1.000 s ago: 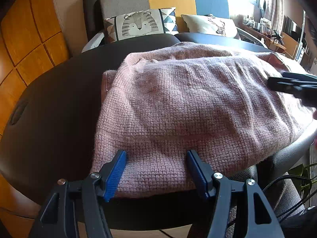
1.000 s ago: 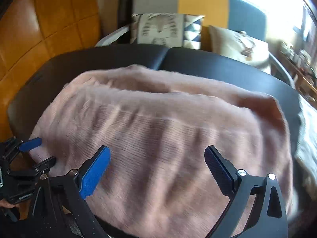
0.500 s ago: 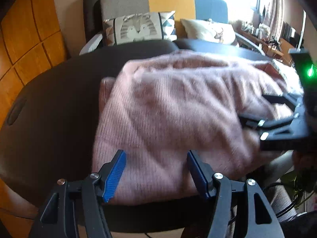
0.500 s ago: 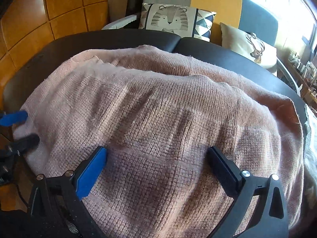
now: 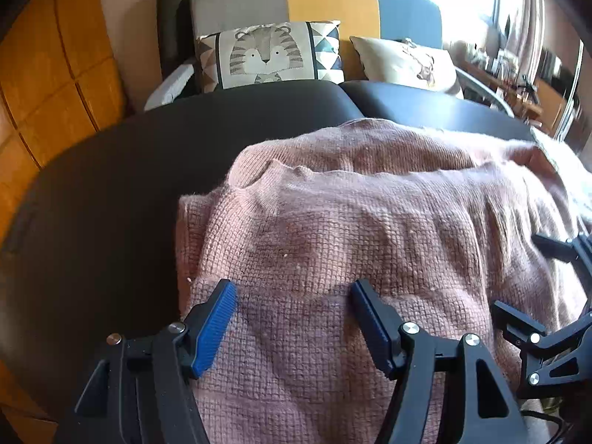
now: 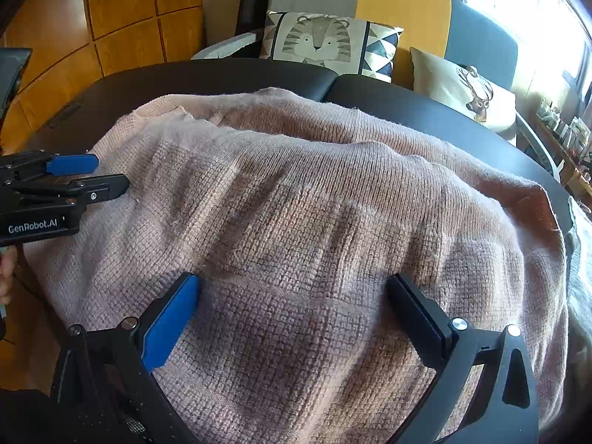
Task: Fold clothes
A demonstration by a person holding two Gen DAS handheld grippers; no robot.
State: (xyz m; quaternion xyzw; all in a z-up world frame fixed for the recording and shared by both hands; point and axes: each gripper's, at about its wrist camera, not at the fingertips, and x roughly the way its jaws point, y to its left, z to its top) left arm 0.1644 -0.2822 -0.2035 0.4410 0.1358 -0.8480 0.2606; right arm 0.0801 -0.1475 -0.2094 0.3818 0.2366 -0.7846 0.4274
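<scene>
Sweater (image 5: pixel 370 259) lay on dark surface (image 5: pixel 111 185), one fold apparently done, upper layer doubled over. Left tool (image 5: pixel 292 318) opening over 6 o'clock hem, nothing gripped; right tool (image 6: pixel 292 310) spread wide, empty. Further folds remained.

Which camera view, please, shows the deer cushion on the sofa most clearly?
The right wrist view: the deer cushion lies unblocked there, its antlered head sharp. In the left wrist view the deer cushion sits farther off, washed out by window glare, its print faint.
</scene>
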